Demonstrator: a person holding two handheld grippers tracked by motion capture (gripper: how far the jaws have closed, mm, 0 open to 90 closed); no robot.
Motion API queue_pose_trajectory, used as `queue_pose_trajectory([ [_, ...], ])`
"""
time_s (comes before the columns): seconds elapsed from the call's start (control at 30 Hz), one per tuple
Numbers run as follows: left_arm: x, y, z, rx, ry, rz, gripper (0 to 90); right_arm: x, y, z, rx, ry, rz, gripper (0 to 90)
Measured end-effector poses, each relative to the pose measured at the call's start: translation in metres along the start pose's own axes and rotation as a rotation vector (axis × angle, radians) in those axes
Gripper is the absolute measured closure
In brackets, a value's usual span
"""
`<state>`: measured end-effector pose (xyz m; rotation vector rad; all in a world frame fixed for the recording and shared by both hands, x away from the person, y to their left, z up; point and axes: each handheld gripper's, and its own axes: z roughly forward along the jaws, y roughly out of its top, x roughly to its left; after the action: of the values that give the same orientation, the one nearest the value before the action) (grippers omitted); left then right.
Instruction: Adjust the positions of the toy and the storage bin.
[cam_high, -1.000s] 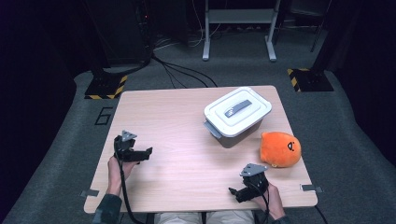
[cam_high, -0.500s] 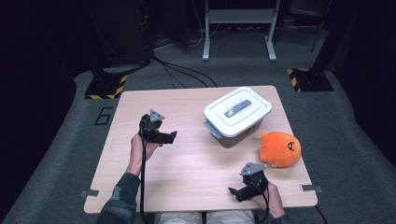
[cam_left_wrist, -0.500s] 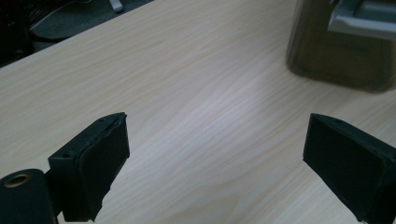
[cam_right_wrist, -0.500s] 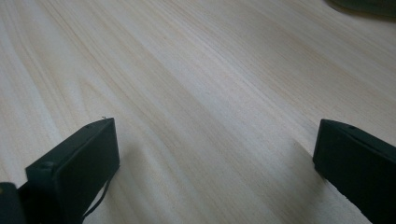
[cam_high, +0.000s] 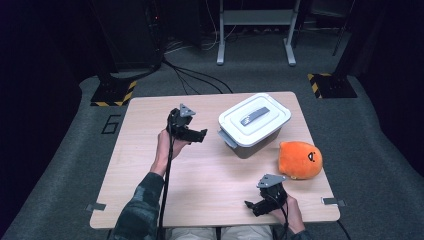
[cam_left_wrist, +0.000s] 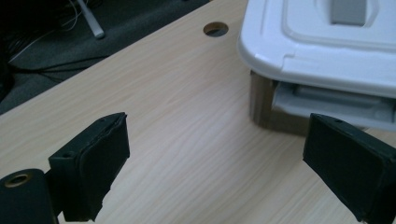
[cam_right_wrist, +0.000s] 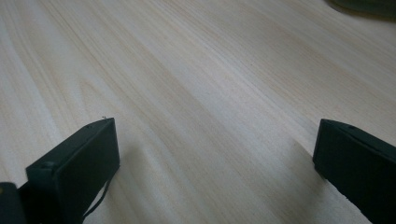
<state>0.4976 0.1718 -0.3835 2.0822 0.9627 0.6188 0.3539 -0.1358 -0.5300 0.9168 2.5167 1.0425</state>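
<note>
Overhead, high view: left claw (cam_high: 202, 134) raised over the wooden counter (cam_high: 150, 165), jaws spread wide, empty, aimed at the near left end of the white lidded box (cam_high: 254, 124) and just short of it. Right claw (cam_high: 248, 205) low at the counter's near edge, jaws apart, holding nothing. Box at the counter's far right part, lid on, grey handle (cam_high: 253, 116) set in the lid's middle. Orange plush toy (cam_high: 299, 159) to the right of the box, near it, between box and right claw. Patterned sleeve (cam_high: 142, 205) on the left forearm.

Left gripper view: both black jaws wide apart, nothing between them but bare counter; box corner (cam_left_wrist: 322, 51) close ahead at upper right, grey latch (cam_left_wrist: 334, 100) under the lid's rim just above the right-hand jaw. Round hole (cam_left_wrist: 215, 29) in the counter beyond.

Right gripper view: jaws wide apart over bare wood grain (cam_right_wrist: 196, 93), touching no object.

Against the picture half a second back: left claw carried further right, closer to the box; right claw, box and toy unchanged in place.
</note>
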Motion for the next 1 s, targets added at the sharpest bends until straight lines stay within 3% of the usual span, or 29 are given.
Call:
queue_pose_trajectory([
  [0.23,-0.018,0.03,0.012,-0.009,-0.012,0.058,6.5,0.0,0.0,0.0,-0.002,-0.002,0.0,0.0],
  [0.47,-0.035,0.056,0.028,-0.031,-0.043,0.05,1.0,-0.001,0.0,0.0,-0.002,-0.002,-0.004,0.0],
  [0.63,-0.048,0.074,0.043,-0.028,-0.069,0.067,0.0,-0.001,0.0,0.0,-0.001,0.001,0.0,0.0],
  [0.7,-0.054,0.08,0.051,-0.025,-0.073,0.058,0.0,0.0,0.0,0.0,-0.002,0.001,0.001,0.1],
  [1.0,-0.076,0.101,0.087,0.026,-0.092,0.1,0.0,0.0,0.0,0.0,-0.003,-0.002,0.008,0.6],
])
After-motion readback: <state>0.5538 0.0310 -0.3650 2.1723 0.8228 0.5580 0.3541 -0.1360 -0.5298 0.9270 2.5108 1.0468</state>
